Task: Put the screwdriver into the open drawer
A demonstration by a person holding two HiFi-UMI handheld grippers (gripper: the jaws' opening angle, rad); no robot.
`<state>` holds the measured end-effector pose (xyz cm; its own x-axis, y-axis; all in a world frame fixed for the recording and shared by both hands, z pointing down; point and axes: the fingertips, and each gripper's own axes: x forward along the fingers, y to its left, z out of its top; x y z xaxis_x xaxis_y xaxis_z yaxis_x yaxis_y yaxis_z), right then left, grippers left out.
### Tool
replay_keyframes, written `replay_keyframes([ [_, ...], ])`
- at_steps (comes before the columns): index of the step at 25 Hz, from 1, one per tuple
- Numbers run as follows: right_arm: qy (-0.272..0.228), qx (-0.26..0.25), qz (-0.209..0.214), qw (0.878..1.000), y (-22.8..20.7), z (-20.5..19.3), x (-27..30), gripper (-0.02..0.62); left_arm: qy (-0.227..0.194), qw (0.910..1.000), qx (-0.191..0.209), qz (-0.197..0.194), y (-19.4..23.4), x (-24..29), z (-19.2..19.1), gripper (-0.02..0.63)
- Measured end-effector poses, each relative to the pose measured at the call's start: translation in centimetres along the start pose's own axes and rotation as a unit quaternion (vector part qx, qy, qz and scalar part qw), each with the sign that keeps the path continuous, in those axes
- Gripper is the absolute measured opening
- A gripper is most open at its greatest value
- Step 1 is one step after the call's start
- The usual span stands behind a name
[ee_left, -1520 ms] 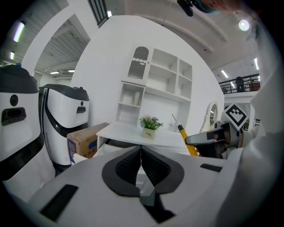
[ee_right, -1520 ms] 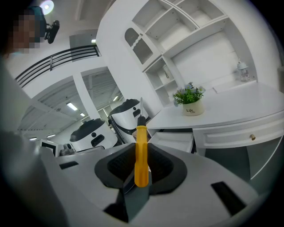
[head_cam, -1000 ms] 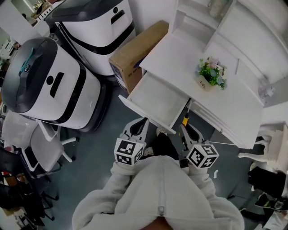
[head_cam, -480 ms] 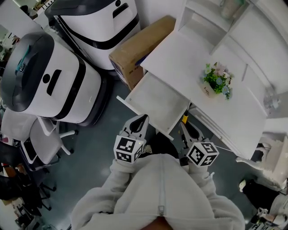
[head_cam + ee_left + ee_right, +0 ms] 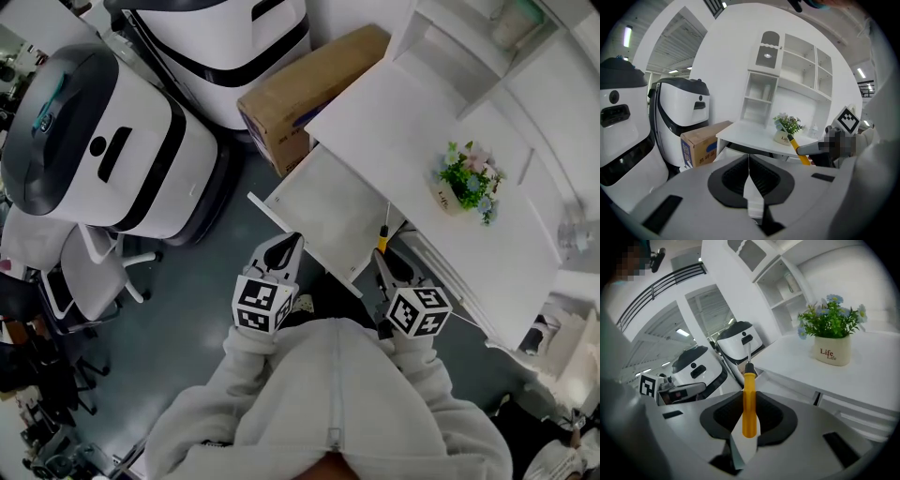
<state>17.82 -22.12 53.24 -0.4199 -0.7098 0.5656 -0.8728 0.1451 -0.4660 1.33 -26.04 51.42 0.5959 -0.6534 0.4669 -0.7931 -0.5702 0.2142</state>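
My right gripper point(image 5: 749, 401) is shut on a screwdriver point(image 5: 749, 399) with a yellow handle, its metal shaft sticking up and forward past the jaws. In the head view that screwdriver point(image 5: 382, 240) pokes from the right gripper point(image 5: 386, 263) at the near right corner of the open white drawer point(image 5: 330, 208), which juts out of the white desk point(image 5: 441, 141). The left gripper point(image 5: 281, 253) hovers just in front of the drawer's front edge, jaws pressed together on nothing. In the left gripper view the left gripper point(image 5: 749, 164) faces the desk, and the screwdriver point(image 5: 799, 151) shows at the right.
A potted plant point(image 5: 469, 178) stands on the desk, with white shelving point(image 5: 469, 47) behind. A cardboard box point(image 5: 314, 89) lies left of the desk. Two large white machines point(image 5: 103, 150) and office chairs point(image 5: 84, 281) fill the left. A grey floor point(image 5: 197, 319) lies below.
Both grippers have edged forward and lower toward the drawer's front edge. The screwdriver stays clamped in the right gripper. The head camera has shifted, so the desk sits further right.
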Motion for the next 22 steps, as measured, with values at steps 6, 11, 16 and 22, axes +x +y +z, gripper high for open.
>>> replay_keyframes([
  [6, 0.06, -0.02, 0.03, 0.998, -0.7, -1.3, 4.1, 0.097, 0.013, 0.9995, -0.012, 0.025, 1.3, -0.5, -1.3, 0.018],
  [11, 0.124, -0.059, 0.04, 0.99, -1.6, -3.5, 8.3, 0.097, 0.021, 0.9983, -0.023, 0.049, 2.1, -1.4, -2.2, 0.018],
  [16, 0.188, -0.104, 0.041, 0.976, -2.6, -6.0, 12.2, 0.097, 0.028, 0.9974, -0.03, 0.059, 2.3, -1.6, -2.7, 0.018],
  [22, 0.24, -0.136, 0.03, 0.961, -4.0, -7.6, 16.4, 0.097, 0.035, 0.9966, -0.031, 0.069, 2.7, -1.4, -2.6, 0.018],
])
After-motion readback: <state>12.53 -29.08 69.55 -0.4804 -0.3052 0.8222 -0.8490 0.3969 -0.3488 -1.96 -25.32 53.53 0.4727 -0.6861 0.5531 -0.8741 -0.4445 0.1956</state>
